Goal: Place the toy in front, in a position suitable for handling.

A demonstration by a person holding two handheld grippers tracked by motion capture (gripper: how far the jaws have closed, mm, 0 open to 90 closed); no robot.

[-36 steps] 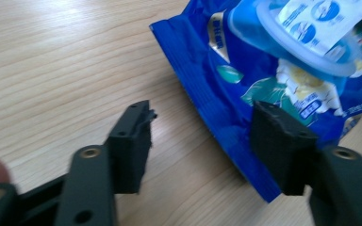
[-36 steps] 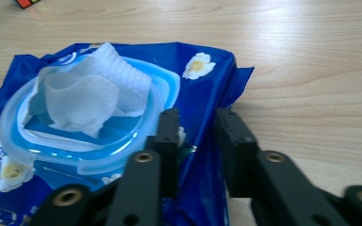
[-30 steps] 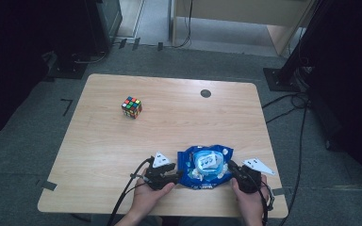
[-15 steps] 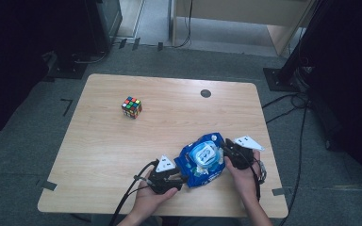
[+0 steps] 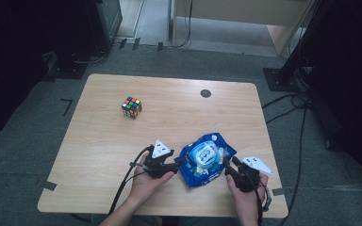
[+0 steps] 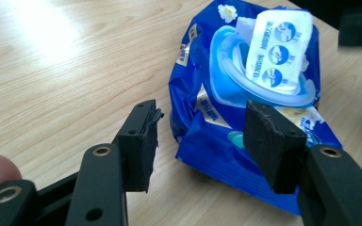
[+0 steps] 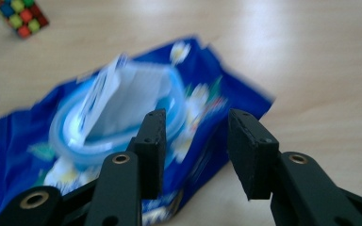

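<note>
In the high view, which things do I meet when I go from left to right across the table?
Puzzle cube → left gripper → blue wipes pack → right gripper. The small dark disc near the far edge lies above the pack, so its place in the order is unclear.

Dim room around a softly lit wooden table, floor beyond the table nearly black, bright glare patches on the table in both gripper views, blue wipes pack smeared with motion blur, sharp in the left gripper view.
</note>
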